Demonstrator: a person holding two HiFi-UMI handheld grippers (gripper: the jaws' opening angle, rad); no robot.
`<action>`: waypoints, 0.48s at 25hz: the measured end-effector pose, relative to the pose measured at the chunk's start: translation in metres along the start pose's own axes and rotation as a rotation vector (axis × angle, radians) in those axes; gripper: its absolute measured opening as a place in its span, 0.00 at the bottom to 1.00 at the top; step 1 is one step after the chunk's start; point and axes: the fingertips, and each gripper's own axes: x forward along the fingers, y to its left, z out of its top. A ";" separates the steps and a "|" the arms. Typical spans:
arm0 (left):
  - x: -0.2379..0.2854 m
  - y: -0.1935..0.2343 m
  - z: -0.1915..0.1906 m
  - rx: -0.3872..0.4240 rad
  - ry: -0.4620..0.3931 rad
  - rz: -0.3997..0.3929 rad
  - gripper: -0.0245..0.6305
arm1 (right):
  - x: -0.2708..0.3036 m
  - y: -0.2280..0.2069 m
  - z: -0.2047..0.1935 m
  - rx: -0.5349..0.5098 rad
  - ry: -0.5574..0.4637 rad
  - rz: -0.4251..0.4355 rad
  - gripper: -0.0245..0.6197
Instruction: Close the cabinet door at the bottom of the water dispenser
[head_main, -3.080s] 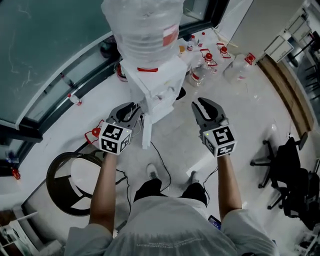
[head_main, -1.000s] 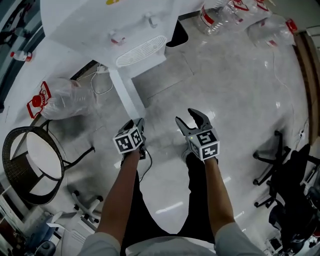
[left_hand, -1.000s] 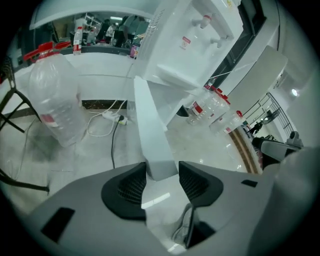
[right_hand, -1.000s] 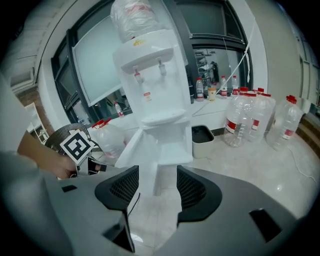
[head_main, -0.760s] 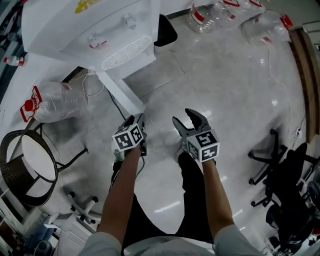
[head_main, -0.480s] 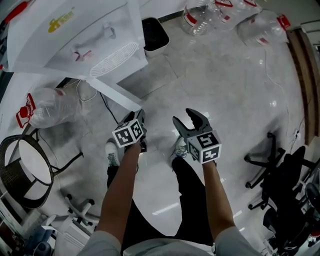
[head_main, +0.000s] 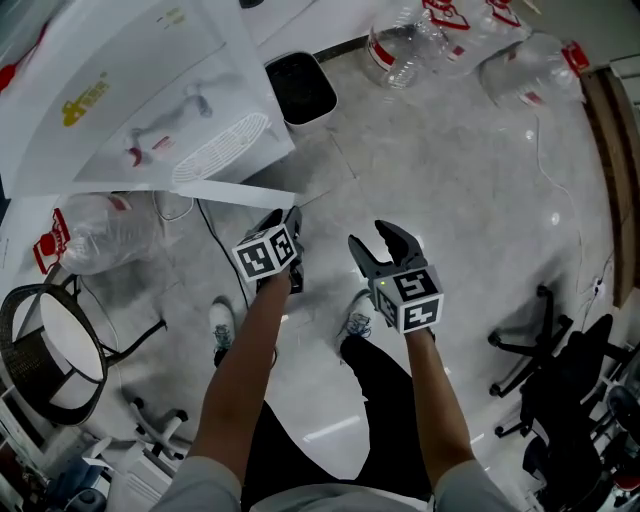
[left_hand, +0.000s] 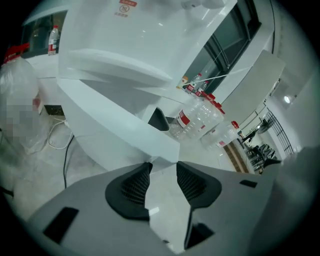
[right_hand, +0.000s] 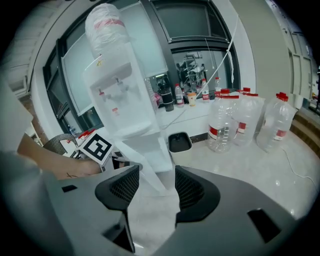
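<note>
The white water dispenser (head_main: 150, 100) fills the upper left of the head view. Its bottom cabinet door (head_main: 235, 193) stands open, a thin white slab jutting out over the floor. My left gripper (head_main: 285, 217) is at the door's free end. In the left gripper view the door (left_hand: 120, 135) comes to a corner right at the tips of the left gripper (left_hand: 161, 167). Its jaws are closing, and the pads do not press on the door. My right gripper (head_main: 375, 240) hangs open and empty to the right, apart from the door (right_hand: 150, 155).
A black bin (head_main: 302, 88) stands beside the dispenser, with clear water jugs (head_main: 410, 40) behind it. A plastic bag (head_main: 95, 225), a cable (head_main: 215, 235) and a round wicker chair (head_main: 45, 350) lie left. An office chair (head_main: 560, 360) stands at the right. The person's shoes (head_main: 355, 310) are below the grippers.
The person has stepped round the dispenser and both grippers have travelled with them. The left gripper has come up to the free end of the open door. The right gripper stays open.
</note>
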 end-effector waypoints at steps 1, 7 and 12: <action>0.006 -0.001 0.007 -0.019 -0.009 -0.005 0.32 | 0.003 -0.004 0.001 0.004 0.002 -0.002 0.42; 0.040 -0.009 0.047 0.011 -0.056 -0.006 0.28 | 0.017 -0.029 0.011 -0.010 0.003 0.005 0.42; 0.066 -0.001 0.080 0.008 -0.109 0.014 0.27 | 0.028 -0.054 0.023 -0.026 -0.012 -0.005 0.42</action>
